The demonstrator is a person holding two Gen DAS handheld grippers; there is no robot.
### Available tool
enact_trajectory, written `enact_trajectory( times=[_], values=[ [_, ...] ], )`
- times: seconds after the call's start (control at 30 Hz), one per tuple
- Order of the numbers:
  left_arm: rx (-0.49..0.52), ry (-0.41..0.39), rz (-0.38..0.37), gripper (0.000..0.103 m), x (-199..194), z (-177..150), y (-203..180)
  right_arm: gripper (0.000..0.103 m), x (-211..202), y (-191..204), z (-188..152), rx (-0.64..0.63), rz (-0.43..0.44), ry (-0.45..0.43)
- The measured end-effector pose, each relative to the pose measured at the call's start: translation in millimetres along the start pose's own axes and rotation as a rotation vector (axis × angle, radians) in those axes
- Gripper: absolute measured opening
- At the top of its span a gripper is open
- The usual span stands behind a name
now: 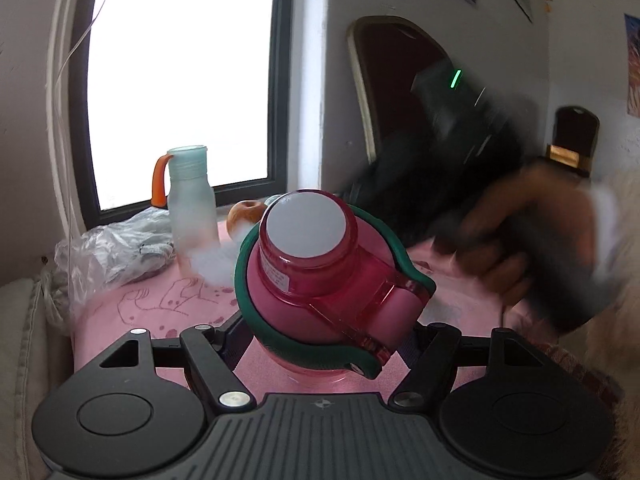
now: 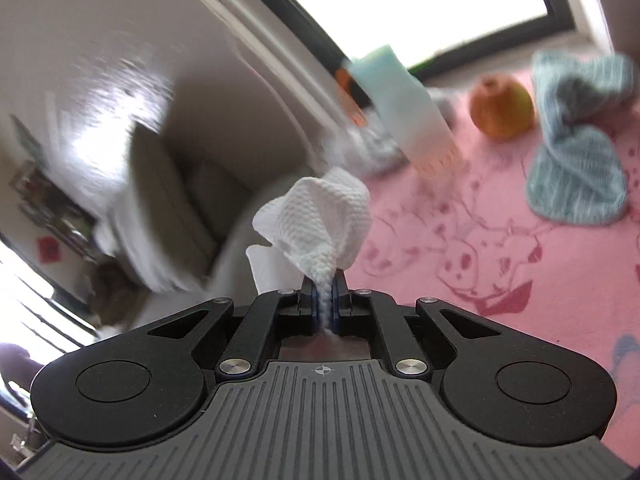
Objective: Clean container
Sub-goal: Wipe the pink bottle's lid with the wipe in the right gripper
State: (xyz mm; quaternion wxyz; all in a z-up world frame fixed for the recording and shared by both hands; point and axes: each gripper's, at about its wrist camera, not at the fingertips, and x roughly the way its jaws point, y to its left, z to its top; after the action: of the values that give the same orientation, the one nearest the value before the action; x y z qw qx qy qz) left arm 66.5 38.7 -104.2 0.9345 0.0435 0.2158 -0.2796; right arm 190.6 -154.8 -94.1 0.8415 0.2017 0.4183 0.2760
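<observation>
A pink translucent bottle (image 1: 320, 280) with a round grey-topped cap and a dark green strap fills the middle of the left wrist view, tilted toward the camera. My left gripper (image 1: 324, 332) is shut on its body, and the bottle hides the fingertips. In the right wrist view my right gripper (image 2: 325, 284) is shut on a crumpled white paper towel (image 2: 320, 216), which fans out above the jaws. A hand (image 1: 520, 236) holding the blurred black right tool shows to the right of the bottle.
A pink printed tablecloth (image 2: 520, 280) covers the table. On it stand a frosted bottle (image 1: 190, 196) with an orange handle, an apple (image 2: 502, 106), a blue cloth (image 2: 576, 140) and a plastic bag (image 1: 116, 248). A window is behind, and a chair (image 1: 400, 80) is at right.
</observation>
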Motion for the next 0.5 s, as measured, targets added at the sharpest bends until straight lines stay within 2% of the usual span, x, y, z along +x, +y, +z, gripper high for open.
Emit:
enact_trajectory(
  times=[0.13,0.23,0.3,0.37,0.43,0.5],
  values=[
    [-0.066,-0.002,0.007,0.071,2.0,1.6,8.5,0.007,29.2,-31.0,-4.5,0.036,-0.208,0.027],
    [-0.121,-0.007,0.007,0.071,3.3,2.0,15.8,0.007,27.3,-53.8,-15.5,0.106,-0.28,0.078],
    [-0.146,-0.01,0.004,0.071,3.2,1.3,19.4,0.007,21.8,-60.1,-28.5,0.115,-0.27,0.12],
    [-0.164,-0.01,0.003,0.071,2.0,1.3,20.9,0.007,7.1,-59.4,-37.2,0.124,-0.26,0.108],
    [-0.175,-0.008,0.004,0.071,3.0,2.3,21.9,0.007,-18.0,-50.3,-36.1,0.135,-0.216,0.029],
    [-0.177,-0.006,0.008,0.07,4.2,3.6,21.0,0.007,-42.4,-35.7,-30.6,0.137,-0.095,-0.066]
  ],
)
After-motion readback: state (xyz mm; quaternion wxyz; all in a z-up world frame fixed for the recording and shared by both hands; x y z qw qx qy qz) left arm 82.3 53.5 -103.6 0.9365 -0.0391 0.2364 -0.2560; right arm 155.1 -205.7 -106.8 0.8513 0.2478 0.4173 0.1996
